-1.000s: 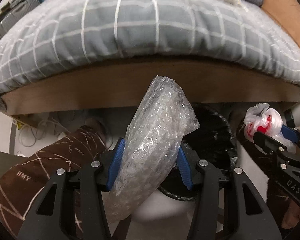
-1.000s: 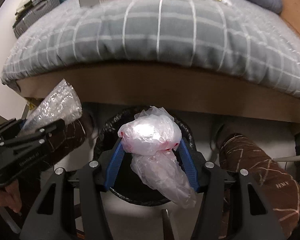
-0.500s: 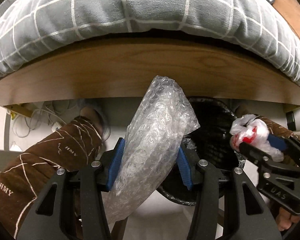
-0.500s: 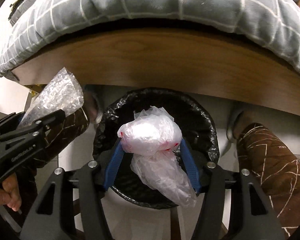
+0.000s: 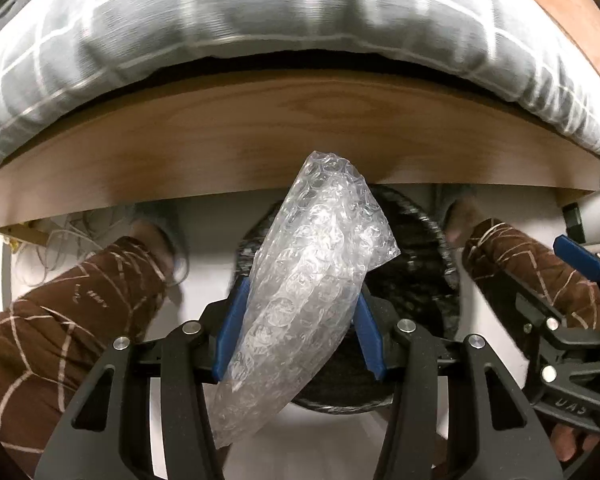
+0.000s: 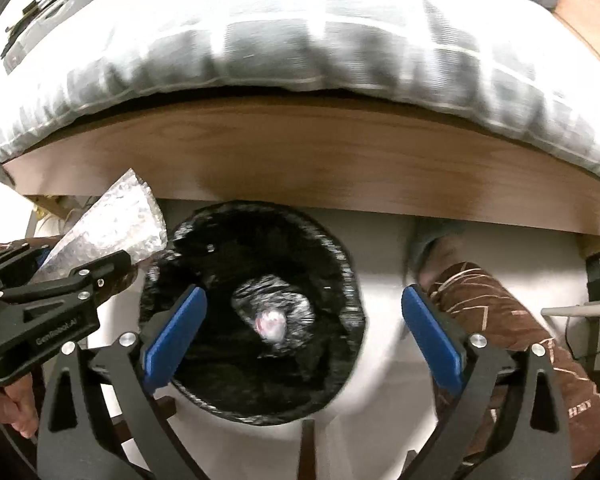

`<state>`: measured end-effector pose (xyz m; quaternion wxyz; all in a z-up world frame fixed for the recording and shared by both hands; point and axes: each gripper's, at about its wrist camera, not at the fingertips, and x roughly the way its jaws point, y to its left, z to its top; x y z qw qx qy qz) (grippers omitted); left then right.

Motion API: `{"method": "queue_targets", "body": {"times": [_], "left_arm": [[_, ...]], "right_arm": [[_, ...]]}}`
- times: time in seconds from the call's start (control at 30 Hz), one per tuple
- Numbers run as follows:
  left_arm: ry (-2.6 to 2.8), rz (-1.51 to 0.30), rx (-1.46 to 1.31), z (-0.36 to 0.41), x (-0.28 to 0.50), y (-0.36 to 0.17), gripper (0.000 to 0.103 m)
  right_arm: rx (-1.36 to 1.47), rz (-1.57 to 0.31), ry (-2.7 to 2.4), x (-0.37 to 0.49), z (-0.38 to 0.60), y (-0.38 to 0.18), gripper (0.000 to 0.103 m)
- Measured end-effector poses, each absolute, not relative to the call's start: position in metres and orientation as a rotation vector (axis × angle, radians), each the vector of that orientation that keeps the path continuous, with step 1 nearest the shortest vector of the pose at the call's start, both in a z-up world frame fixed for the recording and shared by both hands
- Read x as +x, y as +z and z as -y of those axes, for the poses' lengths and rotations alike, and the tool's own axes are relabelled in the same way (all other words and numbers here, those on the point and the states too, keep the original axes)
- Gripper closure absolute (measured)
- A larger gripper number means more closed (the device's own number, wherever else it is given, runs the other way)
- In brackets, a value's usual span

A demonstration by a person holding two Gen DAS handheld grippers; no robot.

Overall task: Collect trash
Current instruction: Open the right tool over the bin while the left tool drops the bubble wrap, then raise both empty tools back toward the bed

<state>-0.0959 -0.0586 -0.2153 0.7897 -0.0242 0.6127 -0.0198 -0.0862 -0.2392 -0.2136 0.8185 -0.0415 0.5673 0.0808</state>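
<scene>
A crumpled piece of clear bubble wrap [image 5: 312, 280] stands up between the blue pads of my left gripper [image 5: 300, 292], which is shut on it. Just behind it is a round bin with a black liner [image 5: 420, 264]. My right gripper [image 6: 304, 292] hangs over the bin's mouth [image 6: 340, 256], its jaws opening wide with nothing between them. A white plastic bag with red marks [image 6: 272, 320] lies blurred down inside the bin. The left gripper [image 6: 80, 268] and its bubble wrap [image 6: 112, 224] also show at the left of the right wrist view.
A wooden bed frame [image 5: 300, 132] with a grey checked quilt [image 5: 260, 12] overhangs the bin. A person's legs in brown patterned trousers [image 5: 80, 300] [image 6: 500, 320] stand on either side of it. Cables [image 5: 60, 236] lie on the pale floor at the left.
The right jaws have spread wide and the white plastic bag has dropped from them into the bin. Both grippers have sunk closer to the bin. The left still grips the bubble wrap.
</scene>
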Motion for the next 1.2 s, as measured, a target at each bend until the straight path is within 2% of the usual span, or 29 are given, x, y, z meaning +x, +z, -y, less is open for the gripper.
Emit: {"method": "queue_targets", "body": {"times": [0.47,0.53,0.7,0.8,1.2], "left_arm": [[-0.085,-1.319,-0.009,0.094,-0.101,-0.228,0.052],[-0.08,-1.311,-0.005,0.095,-0.102,-0.227,0.046],[-0.058,-1.277,0.034,0.095,-0.105,-0.221,0.019],[-0.039,-1.263,0.031,0.091,-0.108,-0.215,0.009],[-0.005,-1.135,-0.034,0.059,-0.12,-0.158,0.007]], "right_arm": [[-0.019,-1.172,0.072,-0.086,0.286,-0.206,0.008],[-0.02,-1.172,0.062,-0.086,0.287,-0.206,0.008],[-0.006,-1.163,0.056,-0.087,0.288,-0.201,0.008],[-0.013,-1.133,0.071,-0.089,0.284,-0.189,0.008],[-0.047,-1.02,0.122,-0.101,0.257,-0.144,0.008]]}}
